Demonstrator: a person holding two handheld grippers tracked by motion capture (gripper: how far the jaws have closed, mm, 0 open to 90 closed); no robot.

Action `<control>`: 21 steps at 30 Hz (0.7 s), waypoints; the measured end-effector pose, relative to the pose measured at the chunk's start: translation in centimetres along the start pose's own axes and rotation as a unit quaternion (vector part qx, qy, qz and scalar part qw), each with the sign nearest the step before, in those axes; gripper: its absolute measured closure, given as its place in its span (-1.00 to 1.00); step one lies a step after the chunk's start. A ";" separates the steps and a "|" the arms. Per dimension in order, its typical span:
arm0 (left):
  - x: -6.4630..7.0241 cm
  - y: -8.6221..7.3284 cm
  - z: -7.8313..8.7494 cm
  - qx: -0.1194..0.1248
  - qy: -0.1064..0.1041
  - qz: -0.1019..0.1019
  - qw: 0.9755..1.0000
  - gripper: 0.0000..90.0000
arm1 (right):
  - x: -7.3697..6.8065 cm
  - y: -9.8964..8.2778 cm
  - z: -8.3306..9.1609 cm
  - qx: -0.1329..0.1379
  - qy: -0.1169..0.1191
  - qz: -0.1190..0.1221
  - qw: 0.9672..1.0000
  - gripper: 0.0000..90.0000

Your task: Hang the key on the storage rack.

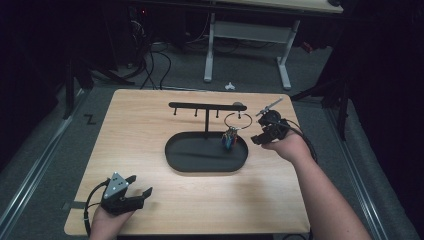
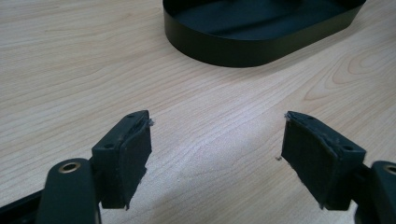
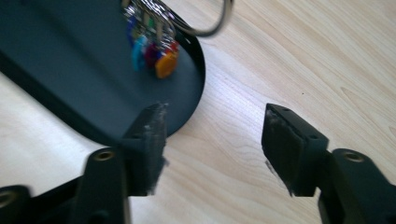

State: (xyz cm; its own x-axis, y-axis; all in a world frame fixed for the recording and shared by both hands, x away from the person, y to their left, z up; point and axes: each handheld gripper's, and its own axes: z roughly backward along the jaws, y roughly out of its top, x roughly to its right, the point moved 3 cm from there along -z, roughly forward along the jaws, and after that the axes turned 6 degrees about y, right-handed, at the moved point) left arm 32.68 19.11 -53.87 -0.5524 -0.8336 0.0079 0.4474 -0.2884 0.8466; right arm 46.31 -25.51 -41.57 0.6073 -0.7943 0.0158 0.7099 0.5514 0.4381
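A black oval tray (image 1: 172, 162) sits mid-table with a T-shaped hook rack (image 1: 200, 105) rising from it. A large metal ring (image 1: 238, 120) hangs from the rack's right end, and a bunch of coloured keys (image 1: 229, 139) dangles from the ring over the tray. My right gripper (image 1: 256, 134) is just right of the tray, open with nothing between its pads. In the right gripper view, the gripper (image 3: 215, 135) stands over the tray's (image 3: 70, 70) edge, below the keys (image 3: 152, 49) and ring (image 3: 227, 16). My left gripper (image 1: 141, 184) rests open and empty near the front left.
In the left gripper view, the open gripper (image 2: 217, 140) faces bare wood, with the tray's wall (image 2: 233, 46) farther ahead. Beyond the table's (image 1: 140, 125) far edge are a white desk frame (image 1: 284, 65) and cables on the floor.
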 end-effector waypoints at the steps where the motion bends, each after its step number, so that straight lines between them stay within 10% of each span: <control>1: 0.0 0.0 0.0 0.000 0.000 0.000 1.000 -0.46 | 0.0 -0.5 -0.4 0.009 -0.001 -0.002 1.000 -0.17; 8: -0.1 -0.1 0.0 0.000 0.006 0.002 1.000 -0.48 | -0.3 -3.0 -2.1 0.037 -0.012 -0.025 0.999 -0.35; 10: -0.1 -0.1 0.0 -0.001 0.007 0.002 1.000 -0.49 | -0.7 -4.2 -2.2 0.081 -0.012 -0.040 0.996 -0.33; 21: 0.0 0.0 -0.2 -0.003 0.007 -0.002 1.000 -0.52 | -2.8 -9.1 -2.9 0.147 -0.056 -0.045 0.987 -0.47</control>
State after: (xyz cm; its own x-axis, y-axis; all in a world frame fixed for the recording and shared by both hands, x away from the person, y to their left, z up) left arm 32.77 19.02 -54.00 -0.5444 -0.8388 -0.0020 0.4494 -0.2937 0.8437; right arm 39.19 -27.52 -48.17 0.4912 -0.8692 0.0563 0.6155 0.3921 0.6836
